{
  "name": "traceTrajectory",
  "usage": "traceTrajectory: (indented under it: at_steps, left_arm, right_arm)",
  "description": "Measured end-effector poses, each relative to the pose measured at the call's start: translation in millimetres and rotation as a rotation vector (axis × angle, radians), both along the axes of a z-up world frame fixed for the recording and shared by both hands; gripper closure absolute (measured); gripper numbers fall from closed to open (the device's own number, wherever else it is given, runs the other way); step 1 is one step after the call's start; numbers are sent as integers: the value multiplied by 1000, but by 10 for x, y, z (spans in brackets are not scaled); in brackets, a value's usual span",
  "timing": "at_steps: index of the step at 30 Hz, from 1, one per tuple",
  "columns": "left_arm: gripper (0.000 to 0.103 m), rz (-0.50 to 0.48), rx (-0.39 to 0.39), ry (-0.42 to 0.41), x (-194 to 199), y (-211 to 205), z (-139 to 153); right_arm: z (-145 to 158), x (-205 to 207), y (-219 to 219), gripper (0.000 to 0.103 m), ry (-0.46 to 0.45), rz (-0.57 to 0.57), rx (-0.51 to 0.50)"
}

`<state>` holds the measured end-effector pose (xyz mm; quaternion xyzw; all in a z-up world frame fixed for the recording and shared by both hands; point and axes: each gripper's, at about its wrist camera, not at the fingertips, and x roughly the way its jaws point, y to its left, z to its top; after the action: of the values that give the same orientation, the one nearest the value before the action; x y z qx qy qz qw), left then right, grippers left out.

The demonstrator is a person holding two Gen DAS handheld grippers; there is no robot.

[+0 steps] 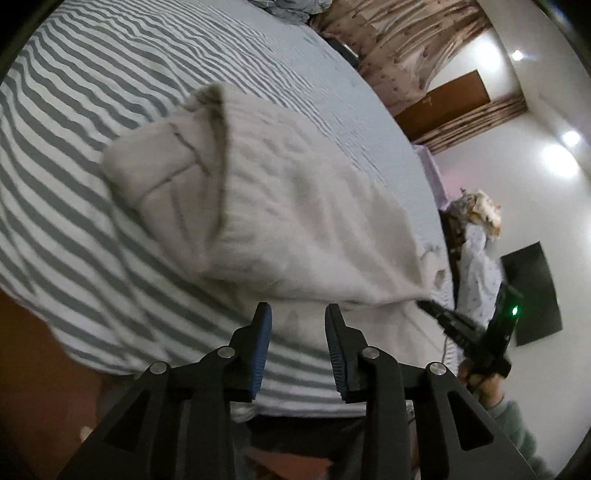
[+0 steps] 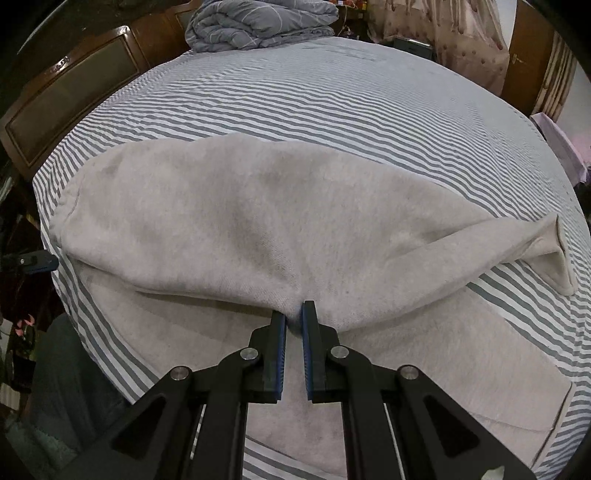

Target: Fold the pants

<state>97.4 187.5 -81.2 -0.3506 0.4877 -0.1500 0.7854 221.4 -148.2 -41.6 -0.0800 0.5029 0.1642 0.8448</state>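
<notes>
Light beige pants (image 2: 236, 225) lie on a grey-and-white striped bed (image 2: 332, 103), one leg folded over the other. My right gripper (image 2: 294, 312) is shut on the near edge of the upper leg and holds it slightly lifted. In the left wrist view the pants (image 1: 295, 206) are blurred; their open waistband end (image 1: 177, 147) lies to the upper left. My left gripper (image 1: 298, 314) is open and empty just short of the pants' near edge. The right gripper (image 1: 436, 308) shows at that view's right, pinching the fabric.
A folded grey duvet (image 2: 258, 22) sits at the head of the bed by the wooden headboard (image 2: 70, 88). Curtains (image 1: 399, 37) and a wooden door (image 1: 443, 103) stand beyond the bed. The bed's near edge drops to a brown floor (image 1: 40, 350).
</notes>
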Motion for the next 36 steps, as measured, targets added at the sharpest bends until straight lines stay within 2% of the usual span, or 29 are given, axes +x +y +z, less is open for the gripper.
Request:
traceTrajectory:
  at_steps: [8, 11, 13, 20, 24, 27, 29, 31, 33, 34, 35, 36]
  left_arm:
    - [69, 47, -72, 54, 146, -81, -221]
    - [68, 94, -155, 45, 184, -7, -223]
    - [68, 130, -203, 45, 217, 67, -243]
    - [68, 185, -277, 49, 285, 161, -320]
    - [68, 195, -260, 40, 212, 195, -318]
    - [68, 166, -181, 30, 162, 121, -279]
    - [68, 151, -137, 17, 154, 86, -230]
    - [67, 161, -154, 23, 154, 100, -231]
    - [66, 175, -174, 32, 124, 125, -254]
    - [65, 181, -168, 30, 101, 126, -250]
    - [64, 183, -158, 24, 77, 135, -252]
    - [61, 184, -149, 16, 62, 143, -253]
  right_arm:
    - [145, -34, -50, 96, -37, -1, 31]
    - [183, -36, -52, 96, -46, 8, 21]
    - [160, -41, -49, 96, -39, 12, 16]
    - [-15, -102, -36, 96, -12, 17, -14]
    - [-28, -139, -101, 101, 0, 10, -21]
    - [-27, -152, -219, 100, 18, -1, 35]
    - [-73, -133, -320, 95, 56, -50, 83]
    - [-107, -122, -412, 93, 77, -98, 139]
    - [-155, -103, -521, 85, 109, -153, 209]
    - [-174, -94, -573, 77, 118, -173, 236]
    - [-185, -83, -605, 62, 131, -193, 263]
    - [-199, -69, -642, 56, 139, -216, 291]
